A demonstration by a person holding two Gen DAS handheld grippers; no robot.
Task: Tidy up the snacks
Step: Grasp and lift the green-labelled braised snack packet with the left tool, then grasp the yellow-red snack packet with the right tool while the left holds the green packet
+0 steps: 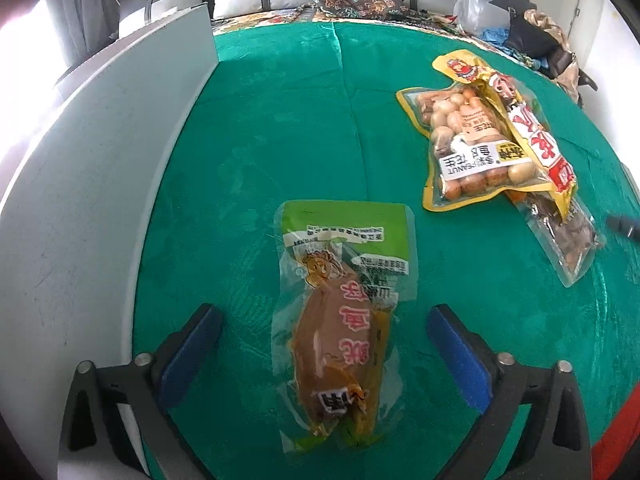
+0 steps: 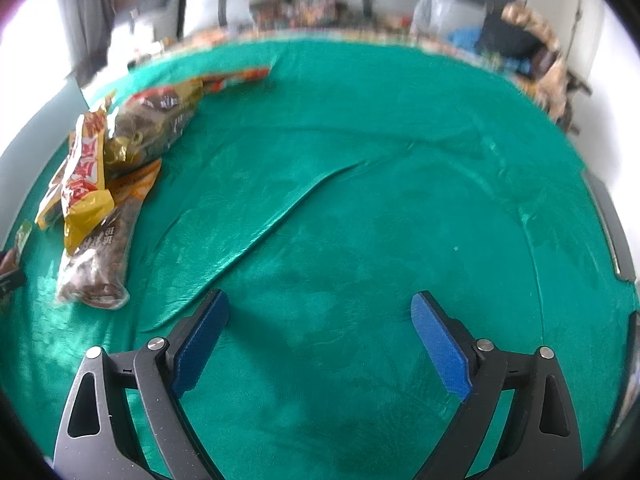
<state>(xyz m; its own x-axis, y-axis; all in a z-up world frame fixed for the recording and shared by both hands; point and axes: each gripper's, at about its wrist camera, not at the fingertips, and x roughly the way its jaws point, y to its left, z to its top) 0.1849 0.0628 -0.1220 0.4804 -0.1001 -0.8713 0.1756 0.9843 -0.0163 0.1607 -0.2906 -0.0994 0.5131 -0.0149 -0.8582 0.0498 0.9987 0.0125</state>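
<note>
A clear and green snack pack with a brown piece of meat (image 1: 340, 328) lies flat on the green cloth. My left gripper (image 1: 324, 320) is open, its blue pads either side of the pack, apart from it. A pile of snack bags lies to the right: a peanut pack (image 1: 464, 148), a yellow and red bag (image 1: 532, 136) and a clear pack of dark pieces (image 1: 568, 240). The same pile shows at the left of the right wrist view (image 2: 100, 184). My right gripper (image 2: 320, 308) is open and empty above bare cloth.
A grey box wall (image 1: 100, 184) stands along the left side of the green cloth (image 1: 280, 120). A long fold in the cloth (image 2: 288, 208) runs ahead of the right gripper. Cushions, a plastic bag (image 1: 476, 4) and clutter lie beyond the far edge.
</note>
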